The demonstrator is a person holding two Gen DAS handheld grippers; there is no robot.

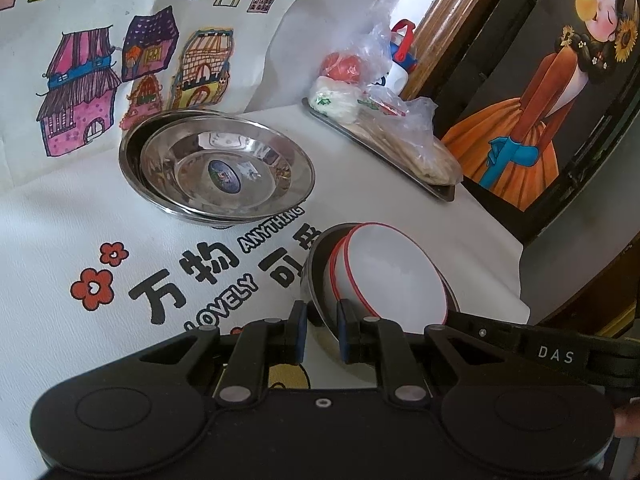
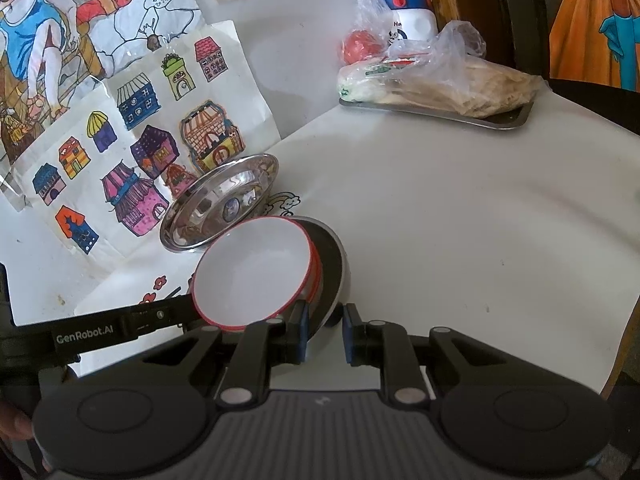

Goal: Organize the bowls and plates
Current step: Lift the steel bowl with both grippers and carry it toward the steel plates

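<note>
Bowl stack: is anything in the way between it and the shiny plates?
Nothing visible is. Only bare printed tablecloth lies between the bowl stack and the steel plates. The tray of bagged food sits off to the side, out of that path.

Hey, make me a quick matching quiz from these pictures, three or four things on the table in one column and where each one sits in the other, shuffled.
Things:
1. steel plates
2. red-rimmed white bowls
3. bagged flatbread
4. tomato

Places:
A. on the metal tray
B. nested in a dark bowl
C. stacked by the house drawings
D. in a clear bag behind the tray

Pairs: 1-C, 2-B, 3-A, 4-D
</note>
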